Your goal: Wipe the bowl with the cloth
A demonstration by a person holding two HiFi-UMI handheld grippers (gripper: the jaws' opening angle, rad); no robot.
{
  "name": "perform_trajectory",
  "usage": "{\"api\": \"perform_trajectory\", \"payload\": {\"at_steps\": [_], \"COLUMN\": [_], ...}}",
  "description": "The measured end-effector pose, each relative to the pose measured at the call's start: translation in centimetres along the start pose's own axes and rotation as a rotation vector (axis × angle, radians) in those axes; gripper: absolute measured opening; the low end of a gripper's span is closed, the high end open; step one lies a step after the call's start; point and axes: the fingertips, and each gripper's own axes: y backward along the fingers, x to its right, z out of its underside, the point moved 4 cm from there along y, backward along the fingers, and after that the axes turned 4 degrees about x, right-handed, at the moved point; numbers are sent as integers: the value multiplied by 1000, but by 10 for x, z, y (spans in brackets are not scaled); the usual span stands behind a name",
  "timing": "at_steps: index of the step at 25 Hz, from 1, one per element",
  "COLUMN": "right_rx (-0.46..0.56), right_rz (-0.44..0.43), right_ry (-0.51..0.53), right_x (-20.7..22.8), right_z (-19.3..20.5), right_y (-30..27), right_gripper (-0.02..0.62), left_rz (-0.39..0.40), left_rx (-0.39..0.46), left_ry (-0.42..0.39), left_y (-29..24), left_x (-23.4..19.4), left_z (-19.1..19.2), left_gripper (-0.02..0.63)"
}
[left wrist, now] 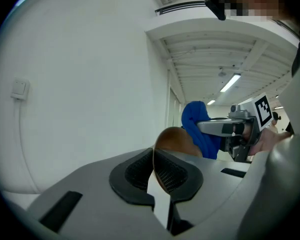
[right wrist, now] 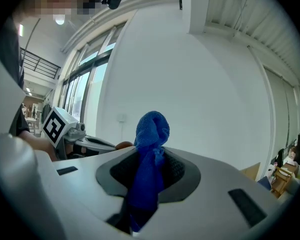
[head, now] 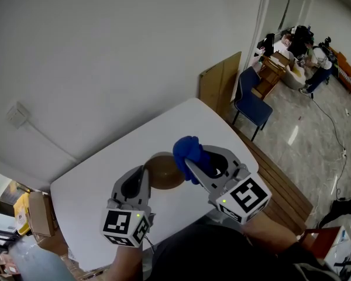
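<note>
While the left gripper (left wrist: 154, 159) clamps its two pads hard together on the thin rim of the brown bowl (head: 164, 171), the person steadies the dish for cleaning. That pinch leaves the bowl standing out just past the fingertips, turned on edge, so its wall faces the other tool. It appears to be held clear of the white table (head: 99, 180).

The right gripper (right wrist: 150, 160) is closed tight on a blue cloth (right wrist: 151, 134). A bunched wad pokes out beyond its fingertips, and the rest hangs down between the jaws. The wad, pushed forward like that, looks meant as the wiping pad. It sits right beside the bowl, on the side away from the left fingers. Whether cloth and bowl touch yet cannot be told, so the wipe seems about to begin.

Well beyond both sets of fingers, past the table's far corner, a blue chair (head: 254, 104) stands by a board (head: 221, 82) leaning on the wall.
</note>
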Motion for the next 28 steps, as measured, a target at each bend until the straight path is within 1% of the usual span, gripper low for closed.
{"api": "perform_trajectory", "payload": {"at_steps": [3, 6, 8, 11, 14, 17, 20, 24, 28], "right_rx": [16, 20, 4, -3, 4, 5, 1, 10, 16], "right_rz": [-28, -24, -56, -100, -104, -124, -144, -178, -220], "right_ry": [19, 7, 12, 26, -5, -42, -64, -89, -114], "right_x": [1, 1, -3, -9, -9, -11, -14, -24, -31], "right_z": [-8, -11, -10, -9, -9, -8, -4, 0, 4], "right_y": [-1, -1, -3, -5, -5, -6, -6, -8, -7], "right_gripper": [89, 87, 88, 88, 88, 89, 89, 89, 87], "left_rz": [3, -3, -2, -4, -8, -23, -34, -31, -17], "left_rx": [19, 26, 37, 73, 109, 146, 171, 187, 194], "left_ry": [-28, -78, -105, -132, -143, -125, -86, -58, -1], "left_y": [3, 3, 5, 7, 9, 12, 12, 10, 8], "left_x": [-2, -3, -5, -9, -13, -22, -29, -30, -30], "left_z": [-11, -20, -25, -37, -47, -57, -65, -69, -70], "left_gripper": [20, 20, 20, 20, 21, 20, 20, 20, 26]}}
